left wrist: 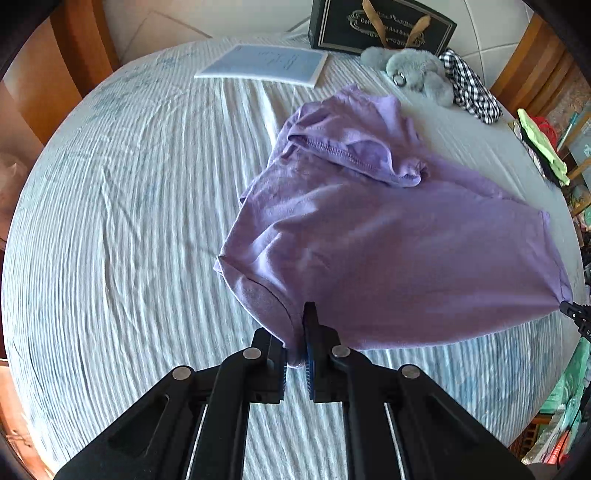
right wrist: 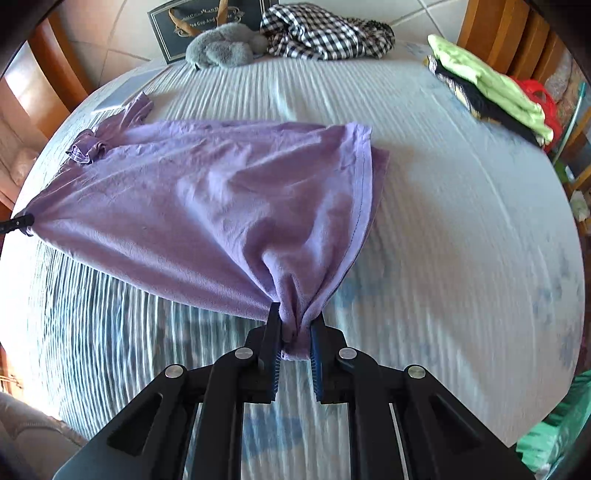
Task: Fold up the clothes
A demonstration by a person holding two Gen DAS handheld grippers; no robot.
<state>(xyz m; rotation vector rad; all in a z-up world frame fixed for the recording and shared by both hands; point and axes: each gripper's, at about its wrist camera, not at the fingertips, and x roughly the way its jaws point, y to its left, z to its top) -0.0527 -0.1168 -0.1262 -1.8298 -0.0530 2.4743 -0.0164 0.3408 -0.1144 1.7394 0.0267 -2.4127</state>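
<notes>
A purple T-shirt (left wrist: pixel 369 229) hangs stretched between my two grippers above the table with the light blue striped cloth (left wrist: pixel 129 221). My left gripper (left wrist: pixel 297 332) is shut on the shirt's near edge by the sleeve seam. My right gripper (right wrist: pixel 295 328) is shut on a bunched corner of the shirt (right wrist: pixel 221 192) by the hem. The far part of the shirt, with neckline (left wrist: pixel 343 151) and a sleeve, still lies on the cloth. The right gripper's tip shows at the left wrist view's right edge (left wrist: pixel 572 314); the left gripper's tip shows at the right wrist view's left edge (right wrist: pixel 18 223).
At the table's far side lie a blue booklet (left wrist: pixel 266 64), a dark gift bag (left wrist: pixel 380 26), a grey plush toy (left wrist: pixel 413 70) and a black-and-white checked garment (right wrist: pixel 325 33). A pile of green and dark folded clothes (right wrist: pixel 487 88) sits at the right edge. Wooden chairs stand around.
</notes>
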